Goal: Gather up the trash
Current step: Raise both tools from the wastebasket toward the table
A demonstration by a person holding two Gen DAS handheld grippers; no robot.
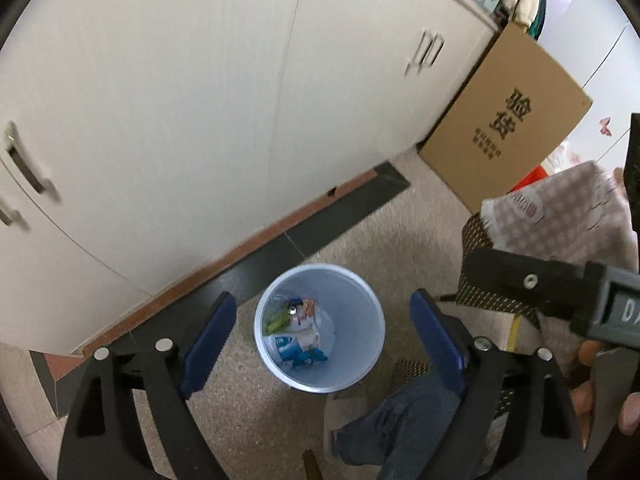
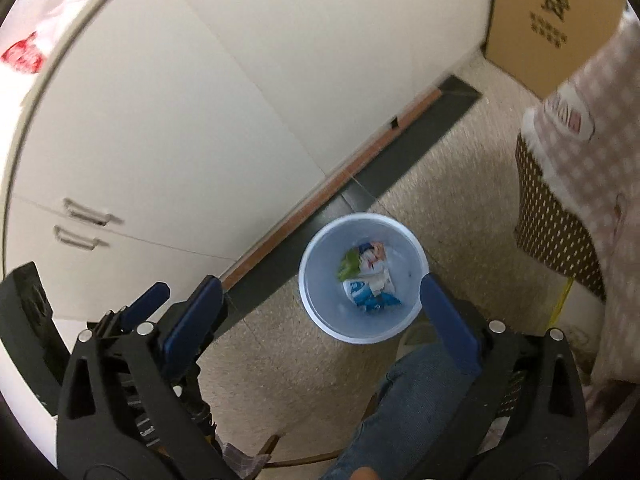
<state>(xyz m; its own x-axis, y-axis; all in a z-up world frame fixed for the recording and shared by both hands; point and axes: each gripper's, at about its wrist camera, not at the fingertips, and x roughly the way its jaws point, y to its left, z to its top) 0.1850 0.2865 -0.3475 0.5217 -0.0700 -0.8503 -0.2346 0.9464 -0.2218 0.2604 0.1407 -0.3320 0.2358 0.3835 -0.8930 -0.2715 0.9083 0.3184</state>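
Left wrist view: left gripper looks down at the floor, blue pads spread wide, nothing between them. White trash bin stands on the speckled floor, framed right between the two fingers but well below them, not touched. Crumpled wrappers lie in the bin's bottom, blue, green and white. Bin sits just beside the dark baseboard strip under the white cabinet. Cardboard box leans on the cabinet to the right; a pink checked cloth hangs over a dotted seat at the right edge. Right gripper's black body pokes in at far right, jaws not visible here. Right wrist view: right gripper is also wide apart and empty. The bin sits between the fingers, nearer the right one, whose blue pad overlaps the rim in frame; actual contact cannot be told. The left gripper shows at lower left, pads parted. A jeans-clad leg is below the bin.
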